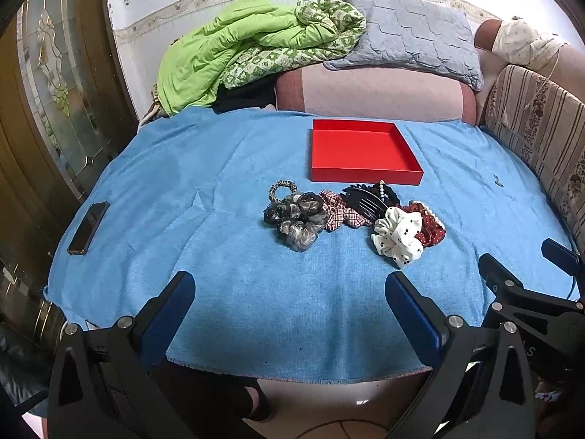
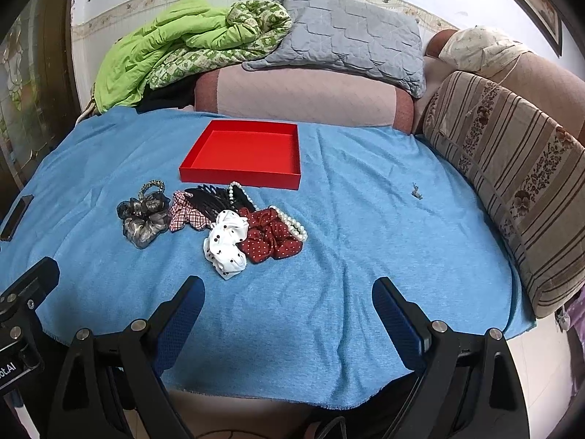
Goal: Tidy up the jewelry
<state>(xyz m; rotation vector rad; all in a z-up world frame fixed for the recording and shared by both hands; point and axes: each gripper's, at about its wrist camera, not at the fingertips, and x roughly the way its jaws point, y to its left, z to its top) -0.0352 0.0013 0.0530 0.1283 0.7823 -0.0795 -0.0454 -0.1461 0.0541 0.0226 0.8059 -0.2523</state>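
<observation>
Both grippers have their jaws spread wide and hold nothing. Seen from its own camera, the left gripper [image 1: 290,294] hangs over the near edge of a blue cloth [image 1: 219,183], touching nothing. Seen from its own camera, the right gripper [image 2: 289,298] also hangs over the cloth's near edge, touching nothing, with the left gripper's dark body just beside it at the lower left of that view.

A red tray [image 1: 362,152] sits flat and empty toward the far edge of the cloth, near its middle, with its open side up. It looks roughly square, its sides running about parallel to the cloth's edges.

Just in front of the tray lies a loose row of hair pieces and jewelry, running left to right across the middle of the cloth. At the left end is a grey scrunchie [image 1: 298,219] with a small beaded ring [image 1: 279,188] touching its far side. Next comes a checked scrunchie [image 1: 338,210], then a black comb clip [image 1: 367,203] with its teeth pointing toward the near edge. A white dotted scrunchie [image 1: 398,236] overlaps a red dotted scrunchie [image 2: 270,236]. A pearl strand [image 2: 289,221] curves along the red scrunchie's far and right side.

A phone [image 1: 88,227] lies near the cloth's left edge, its long axis running near to far.
</observation>
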